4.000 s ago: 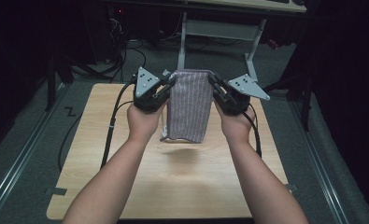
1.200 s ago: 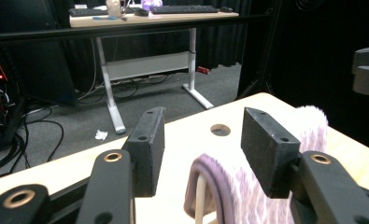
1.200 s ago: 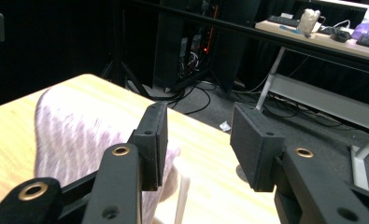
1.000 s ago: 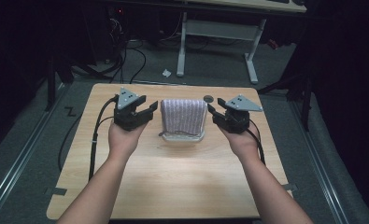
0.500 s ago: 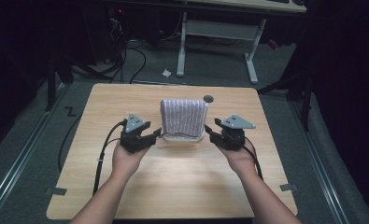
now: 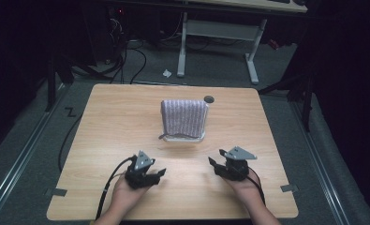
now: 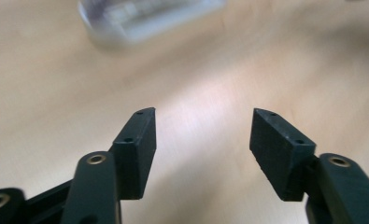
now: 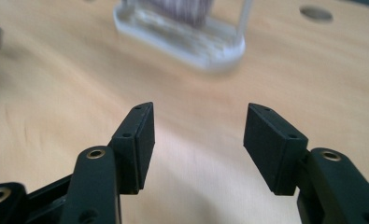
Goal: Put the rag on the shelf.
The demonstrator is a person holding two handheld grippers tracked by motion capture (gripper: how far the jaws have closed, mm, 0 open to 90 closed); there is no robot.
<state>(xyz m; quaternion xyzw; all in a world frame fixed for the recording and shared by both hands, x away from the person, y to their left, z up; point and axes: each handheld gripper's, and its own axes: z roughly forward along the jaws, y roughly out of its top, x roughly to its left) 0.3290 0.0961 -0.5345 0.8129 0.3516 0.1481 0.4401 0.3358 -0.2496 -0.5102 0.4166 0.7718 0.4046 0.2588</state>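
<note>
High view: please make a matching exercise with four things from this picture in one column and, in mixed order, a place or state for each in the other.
Things:
1. cloth
2. stand
3. left gripper
4. hole

Places or states:
A. open and empty, at the near left of the table
B. small dark circle in the tabletop, behind the cloth's right corner
C. striped, draped over the stand
D. clear base resting on the table's middle, under the cloth

Pairs: 1-C, 2-D, 3-A, 4-B
</note>
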